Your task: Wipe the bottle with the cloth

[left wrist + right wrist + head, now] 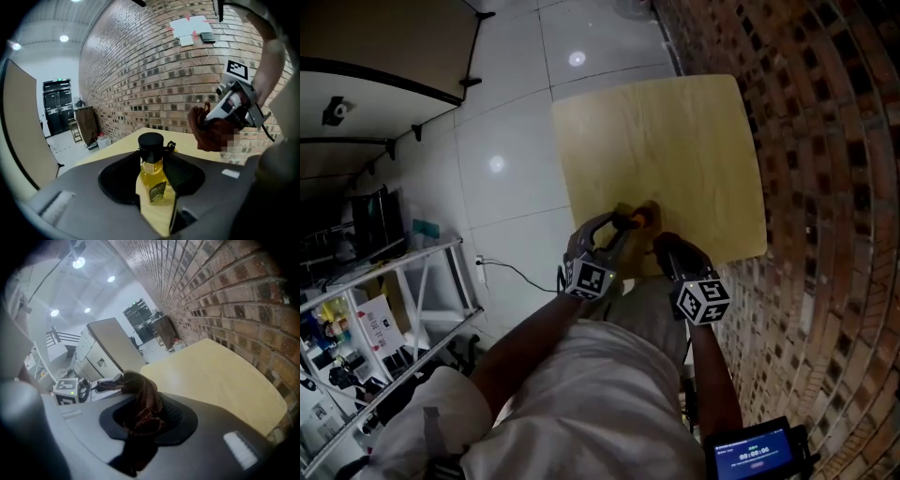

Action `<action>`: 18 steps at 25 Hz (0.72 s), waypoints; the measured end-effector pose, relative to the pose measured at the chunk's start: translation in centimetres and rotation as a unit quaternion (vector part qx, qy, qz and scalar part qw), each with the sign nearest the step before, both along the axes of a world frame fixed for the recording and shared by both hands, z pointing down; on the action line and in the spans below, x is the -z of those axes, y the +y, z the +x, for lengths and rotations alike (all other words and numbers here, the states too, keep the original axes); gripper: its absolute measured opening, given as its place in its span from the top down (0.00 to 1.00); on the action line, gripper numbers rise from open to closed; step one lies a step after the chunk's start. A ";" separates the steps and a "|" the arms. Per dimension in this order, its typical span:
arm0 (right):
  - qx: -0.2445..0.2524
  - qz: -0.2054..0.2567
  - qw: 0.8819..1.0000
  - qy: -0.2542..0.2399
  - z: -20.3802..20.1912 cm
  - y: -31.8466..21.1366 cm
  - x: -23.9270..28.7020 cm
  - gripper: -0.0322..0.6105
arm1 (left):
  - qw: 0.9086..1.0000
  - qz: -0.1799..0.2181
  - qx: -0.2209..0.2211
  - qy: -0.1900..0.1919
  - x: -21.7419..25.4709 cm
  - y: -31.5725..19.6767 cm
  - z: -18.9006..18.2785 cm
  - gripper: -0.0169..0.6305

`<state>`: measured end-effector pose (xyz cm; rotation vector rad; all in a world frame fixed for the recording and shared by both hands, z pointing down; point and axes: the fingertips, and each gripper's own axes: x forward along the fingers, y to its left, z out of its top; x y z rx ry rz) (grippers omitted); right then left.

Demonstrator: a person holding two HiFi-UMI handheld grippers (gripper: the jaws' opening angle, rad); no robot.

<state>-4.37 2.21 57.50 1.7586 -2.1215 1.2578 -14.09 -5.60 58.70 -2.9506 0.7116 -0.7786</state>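
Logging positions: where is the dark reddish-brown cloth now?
The cloth is clamped in the right gripper, right of the left gripper's black-capped yellow bottle in head view.

One bottle (152, 178), one cloth (140, 406), one table (675, 141), and two grippers: left gripper (623, 225), right gripper (664, 246)

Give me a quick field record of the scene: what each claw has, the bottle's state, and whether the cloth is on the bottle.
left claw: closed on the bottle, gripping it below the neck
bottle: yellow liquid inside, black cap on, dark label facing the camera
right claw: closed on the cloth, a dark reddish-brown bunch hanging from the jaws
cloth to bottle: apart in the left gripper view, no contact
location: both claws at the near edge of the wooden table, beside the brick wall
wiping: not yet begun
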 end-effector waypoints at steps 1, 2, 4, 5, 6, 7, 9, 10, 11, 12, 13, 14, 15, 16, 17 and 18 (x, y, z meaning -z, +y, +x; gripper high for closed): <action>0.005 -0.005 1.000 -0.001 -0.4 0.1 -0.4 0.81 | 1.000 -0.010 0.005 0.008 0.2 -0.1 0.0 0.72; 0.010 -0.008 1.000 -0.001 -0.8 0.1 -0.7 0.82 | 1.000 -0.017 0.008 0.014 0.4 -0.3 0.0 0.72; 0.017 -0.014 1.000 -0.003 -1.6 0.2 -1.3 0.82 | 1.000 -0.023 0.007 0.015 0.5 -0.2 -0.1 0.72; 0.020 -0.017 1.000 -0.003 -2.0 0.3 -1.5 0.82 | 1.000 -0.025 0.005 0.014 0.5 -0.1 -0.2 0.72; 0.022 -0.019 1.000 -0.004 -2.3 0.3 -1.7 0.82 | 1.000 -0.029 0.000 0.012 0.5 0.1 -0.2 0.72; 0.024 -0.020 1.000 -0.004 -2.6 0.3 -1.8 0.82 | 0.999 -0.033 -0.005 0.010 0.4 0.2 -0.2 0.73; 0.025 -0.020 0.999 -0.004 -3.0 0.2 -1.9 0.82 | 0.999 -0.041 -0.019 0.007 0.4 0.5 -0.1 0.74; 0.026 -0.020 0.999 -0.004 -3.1 0.1 -1.8 0.82 | 0.999 -0.041 -0.026 0.004 0.5 0.6 -0.1 0.73; 0.026 -0.019 0.999 -0.005 -3.2 0.1 -1.8 0.82 | 0.999 -0.039 -0.031 -0.001 0.5 0.7 -0.1 0.73; 0.027 -0.018 0.999 -0.005 -3.2 0.1 -1.8 0.82 | 0.999 -0.037 -0.035 -0.007 0.5 0.7 -0.2 0.73; 0.027 -0.017 0.999 -0.004 -3.2 0.0 -1.8 0.81 | 0.999 -0.034 -0.039 -0.013 0.6 0.7 -0.2 0.72; 0.026 -0.017 1.000 -0.004 -3.2 0.0 -1.9 0.82 | 0.998 -0.032 -0.043 -0.019 0.6 0.7 -0.2 0.71; 0.023 -0.017 1.000 -0.004 -3.1 -0.1 -2.1 0.81 | 0.998 -0.029 -0.047 -0.024 0.6 0.7 -0.3 0.69; 0.020 -0.018 1.000 -0.004 -3.0 -0.1 -2.2 0.82 | 0.998 -0.026 -0.051 -0.029 0.6 0.6 -0.3 0.68; 0.017 -0.018 1.000 -0.004 -2.9 -0.1 -2.4 0.82 | 0.998 -0.020 -0.059 -0.034 0.7 0.7 -0.4 0.67; 0.014 -0.019 1.000 -0.003 -2.9 0.0 -2.5 0.81 | 0.997 -0.006 -0.072 -0.040 1.2 0.9 -0.4 0.64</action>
